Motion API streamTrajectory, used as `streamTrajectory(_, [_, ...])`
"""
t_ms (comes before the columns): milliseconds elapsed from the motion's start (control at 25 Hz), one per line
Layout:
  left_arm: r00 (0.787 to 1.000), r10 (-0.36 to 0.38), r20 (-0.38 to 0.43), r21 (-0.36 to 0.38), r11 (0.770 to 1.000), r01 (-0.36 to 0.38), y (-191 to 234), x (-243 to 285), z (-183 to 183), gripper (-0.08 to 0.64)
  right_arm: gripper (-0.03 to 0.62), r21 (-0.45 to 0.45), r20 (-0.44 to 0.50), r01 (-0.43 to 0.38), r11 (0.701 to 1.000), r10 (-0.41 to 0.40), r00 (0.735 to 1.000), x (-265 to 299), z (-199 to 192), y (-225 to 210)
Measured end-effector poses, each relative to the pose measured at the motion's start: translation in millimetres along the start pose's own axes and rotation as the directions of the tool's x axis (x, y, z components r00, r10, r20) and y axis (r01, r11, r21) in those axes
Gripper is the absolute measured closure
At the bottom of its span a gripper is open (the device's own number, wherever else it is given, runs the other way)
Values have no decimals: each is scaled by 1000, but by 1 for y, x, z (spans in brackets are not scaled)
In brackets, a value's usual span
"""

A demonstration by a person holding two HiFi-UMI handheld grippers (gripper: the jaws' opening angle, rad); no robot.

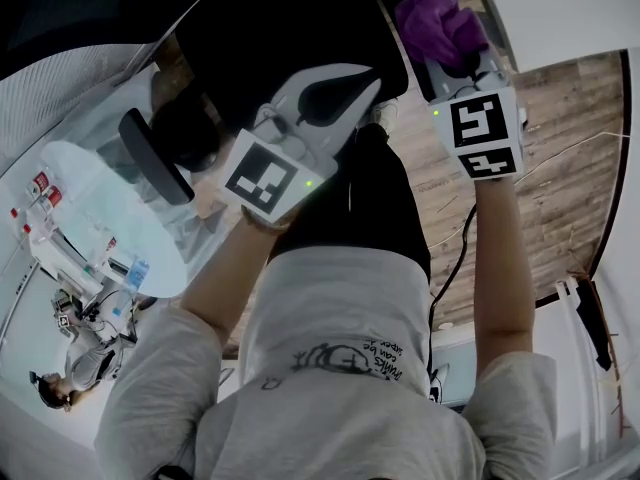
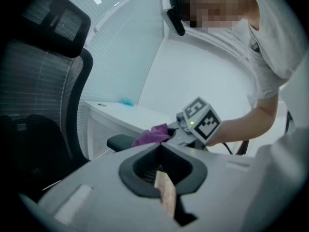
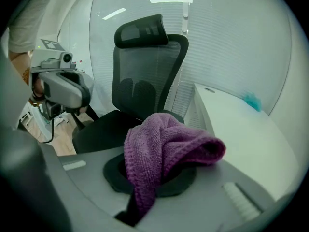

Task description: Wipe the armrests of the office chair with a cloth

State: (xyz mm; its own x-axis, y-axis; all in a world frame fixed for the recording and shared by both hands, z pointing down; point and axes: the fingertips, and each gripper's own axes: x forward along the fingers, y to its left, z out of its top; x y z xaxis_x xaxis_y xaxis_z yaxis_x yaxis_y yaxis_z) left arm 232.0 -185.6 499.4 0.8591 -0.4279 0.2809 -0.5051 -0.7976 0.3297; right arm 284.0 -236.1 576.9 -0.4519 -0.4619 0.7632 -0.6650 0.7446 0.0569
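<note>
Cloth, purple, bunched, is clamped in R gripper jaws and hangs over them close by office chair armrest, contact not discernible; L gripper jaws together, nothing between, held in front of chair.

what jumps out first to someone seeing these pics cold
The purple cloth draws the eye first: it is bunched up and clamped in the right gripper, filling the middle of the right gripper view. Behind it stands the black mesh office chair, next to a white desk. The left gripper is shut and holds no cloth.
</note>
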Motion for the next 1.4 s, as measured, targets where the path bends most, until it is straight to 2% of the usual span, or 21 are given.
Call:
streamTrajectory(440, [1000, 11, 8, -7, 1000, -10, 11, -2, 5, 561, 560, -78, -27, -31, 996, 29, 999, 66, 67, -34])
streamTrajectory(680, [1000, 18, 7, -14, 1000, -18, 15, -6, 4, 561, 560, -79, -14, -21, 997, 20, 1000, 75, 78, -39])
streamTrajectory(960, [1000, 17, 15, -9, 1000, -17, 15, -7, 8, 561, 560, -75, -5, -6, 997, 5, 1000, 52, 57, -28])
streamTrajectory(1400, [1000, 3, 12, 3, 1000, -3, 3, -3, 10, 560, 560, 91, 11, 47, 995, -48, 999, -39, -35, 12])
